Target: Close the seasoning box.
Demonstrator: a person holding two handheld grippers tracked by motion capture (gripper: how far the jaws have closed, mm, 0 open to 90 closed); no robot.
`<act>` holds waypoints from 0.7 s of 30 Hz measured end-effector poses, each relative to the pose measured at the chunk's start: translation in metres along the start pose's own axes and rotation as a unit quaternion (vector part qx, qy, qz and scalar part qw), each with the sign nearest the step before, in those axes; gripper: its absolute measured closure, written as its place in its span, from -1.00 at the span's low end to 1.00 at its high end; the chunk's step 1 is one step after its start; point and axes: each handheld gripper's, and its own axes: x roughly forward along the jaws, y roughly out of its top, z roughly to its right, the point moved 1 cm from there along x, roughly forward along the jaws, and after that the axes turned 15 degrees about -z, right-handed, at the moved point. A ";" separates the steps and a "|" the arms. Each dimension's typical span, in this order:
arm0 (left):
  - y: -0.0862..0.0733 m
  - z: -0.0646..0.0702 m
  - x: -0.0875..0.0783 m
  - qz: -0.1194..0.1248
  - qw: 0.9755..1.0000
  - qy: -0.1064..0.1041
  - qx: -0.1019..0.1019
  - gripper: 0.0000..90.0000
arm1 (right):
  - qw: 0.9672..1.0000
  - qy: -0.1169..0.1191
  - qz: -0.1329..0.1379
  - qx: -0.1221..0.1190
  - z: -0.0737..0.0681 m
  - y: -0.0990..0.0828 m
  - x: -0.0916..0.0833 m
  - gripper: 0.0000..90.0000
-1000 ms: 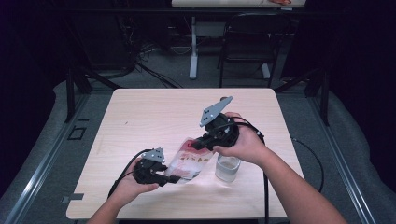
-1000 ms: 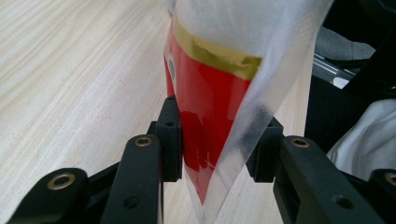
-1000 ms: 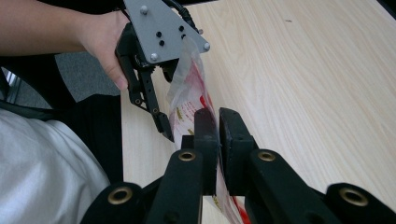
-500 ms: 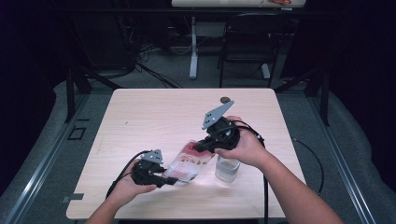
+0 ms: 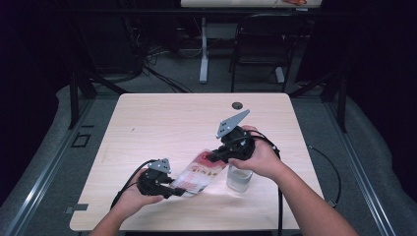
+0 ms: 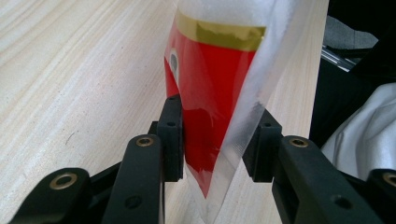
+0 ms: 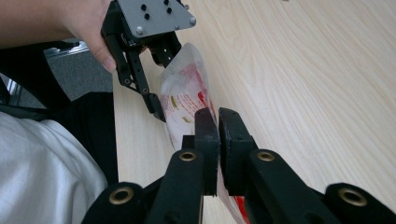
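Note:
A clear plastic pouch [image 5: 199, 174] with a red label and a gold band hangs stretched between the two grippers, just above the table [image 5: 172, 123]. My left gripper [image 5: 179, 191] is shut on its near, lower end. In the left gripper view the pouch [image 6: 210, 93] stands up between the pads, which press on both of its sides. My right gripper [image 5: 212, 158] is shut on the far, upper edge. In the right gripper view its jaws [image 7: 218, 126] pinch the thin edge of the pouch [image 7: 184, 98]; the left gripper [image 7: 163, 79] shows beyond.
A clear glass [image 5: 239, 178] stands on the table directly under my right hand, beside the pouch's upper end. A small round hole [image 5: 237, 105] sits near the table's far edge. A chair [image 5: 260, 49] and a desk leg stand beyond the table.
The right gripper has shifted slightly right and nearer with the pouch's end. The left gripper has kept still.

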 end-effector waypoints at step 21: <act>0.000 -0.002 0.003 -0.004 1.000 -0.003 -0.001 0.45 | 1.000 0.004 0.015 0.019 0.002 -0.008 0.002 0.86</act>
